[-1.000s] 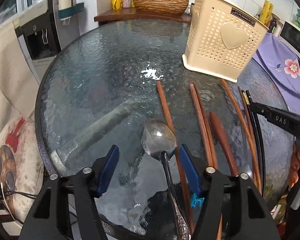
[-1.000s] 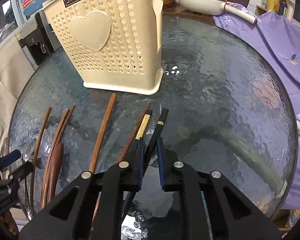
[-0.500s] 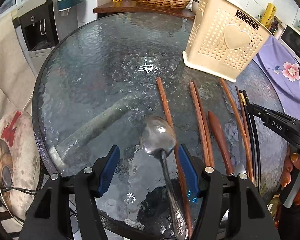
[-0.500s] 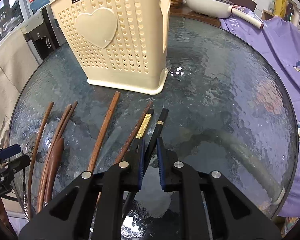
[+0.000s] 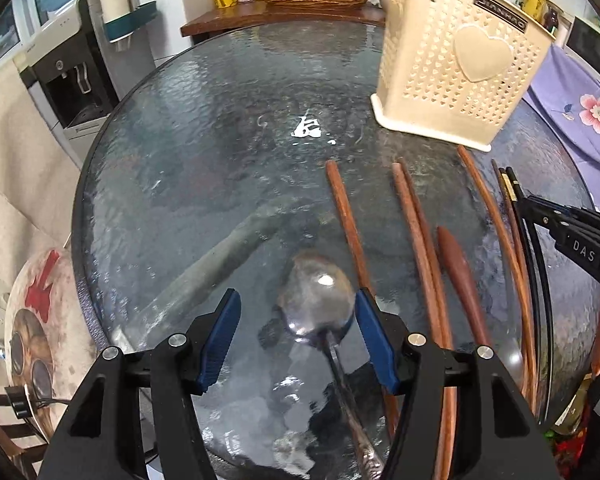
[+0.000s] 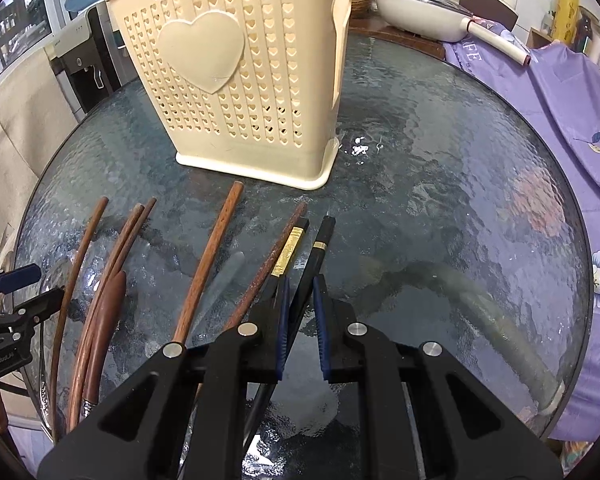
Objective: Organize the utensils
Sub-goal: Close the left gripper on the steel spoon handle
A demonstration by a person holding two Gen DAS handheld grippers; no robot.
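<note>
Left gripper (image 5: 295,334) spread wide over metal spoon (image 5: 318,300); spoon bowl between blue pads, touching neither clearly, lying on glass worktop (image 5: 203,168). Right gripper (image 6: 300,322) closed on black chopstick (image 6: 320,246), gold-banded. Second black chopstick (image 6: 289,250) just beside, left of it. Brown wooden chopsticks (image 6: 207,264) lie in row on worktop. Cream basket (image 6: 235,76) upright beyond chopstick tips.

Both grippers (image 5: 295,334) (image 6: 300,330) are chunky black plastic, blue rubber finger pads (image 5: 374,340), shiny silver screws (image 6: 247,329), white "DAS" lettering.
</note>
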